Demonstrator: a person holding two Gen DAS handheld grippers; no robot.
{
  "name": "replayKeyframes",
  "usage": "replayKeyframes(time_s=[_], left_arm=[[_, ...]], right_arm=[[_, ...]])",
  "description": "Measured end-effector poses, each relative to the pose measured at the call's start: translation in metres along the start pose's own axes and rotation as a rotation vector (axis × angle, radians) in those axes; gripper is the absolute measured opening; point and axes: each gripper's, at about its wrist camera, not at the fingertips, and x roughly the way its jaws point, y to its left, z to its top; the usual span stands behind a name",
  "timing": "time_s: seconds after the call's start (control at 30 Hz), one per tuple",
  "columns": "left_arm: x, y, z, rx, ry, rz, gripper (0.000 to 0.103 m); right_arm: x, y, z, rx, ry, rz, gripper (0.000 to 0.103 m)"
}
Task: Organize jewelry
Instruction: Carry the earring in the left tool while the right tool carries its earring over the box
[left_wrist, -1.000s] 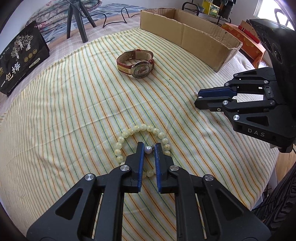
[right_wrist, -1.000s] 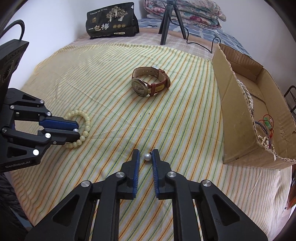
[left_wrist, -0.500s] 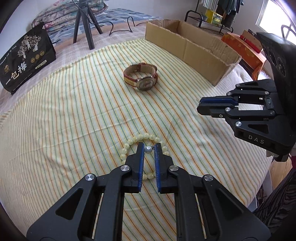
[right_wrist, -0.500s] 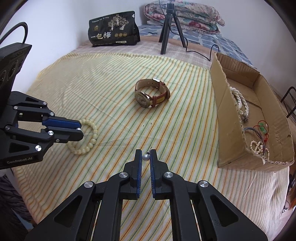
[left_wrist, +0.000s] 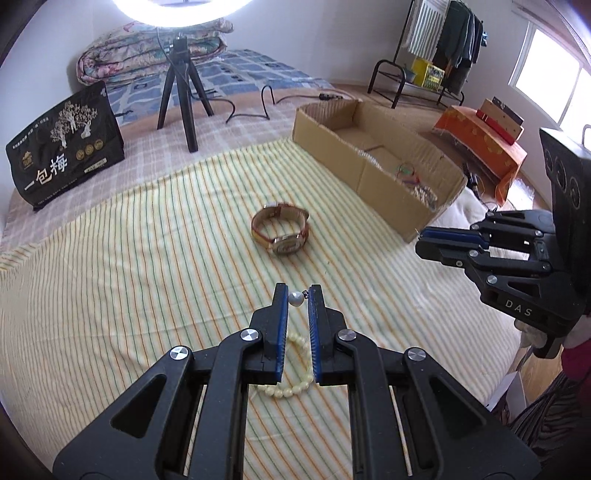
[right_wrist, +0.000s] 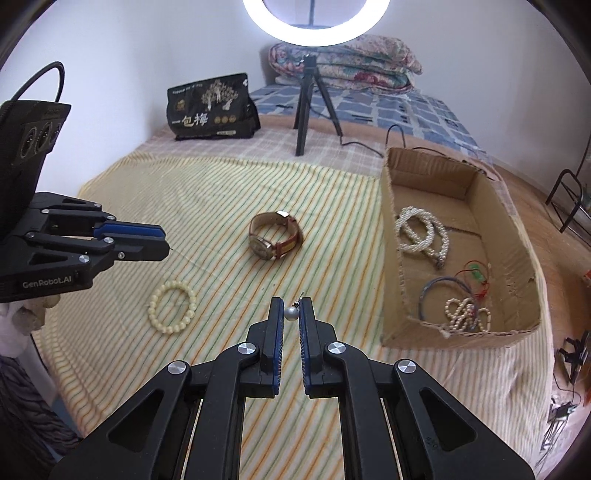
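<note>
Left gripper: jaws clamped on a small pearl, a dark stud end showing at its right side; held up off the cloth; seen from the right view as a dark body at the left edge, fingers close together
Right gripper: jaws clamped on a second pearl, a thin post sticking up from it; held above the cloth, between watch and box
Pearls: judged a pair of earrings, one per gripper; neither in the box yet
Box: open cardboard, at the right side of the cloth; held a white bead strand, a grey bangle, a red cord and a small pearl string; these counted as done
Watch: brown strap, lying on its side mid-cloth, well apart from both grippers; untouched
Bracelet: pale yellow beads, flat on the cloth near the left gripper; in the left view partly hidden under the fingers; untouched
Done: four pieces in the box, as far as visible; the box's far end looked bare
In hand: two pearls, lifted, to be carried to the box
Left: drop both pearls in the box; then watch; then bracelet
Estimate: a little past half; three placements outstanding
Risk: pearls small and round, held only at the fingertips; a slight slackening could lose one on the striped cloth
Background: black bag, tripod; not part of the task
</note>
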Motion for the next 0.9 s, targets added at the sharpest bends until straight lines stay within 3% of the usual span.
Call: replayKeyframes(time_s=[0.57,0.9], left_arm=[[-0.006,-0.039,0.07,0.013,-0.142,-0.006,0.009],[0.015,-0.067,0.108,0.011,-0.18,-0.045,0.009]], right_arm=[[-0.029,-0.069,0.014,0.143,-0.099,-0.106,0.007],[-0.023,-0.093,0.017,0.204,-0.117,-0.126,0.007]])
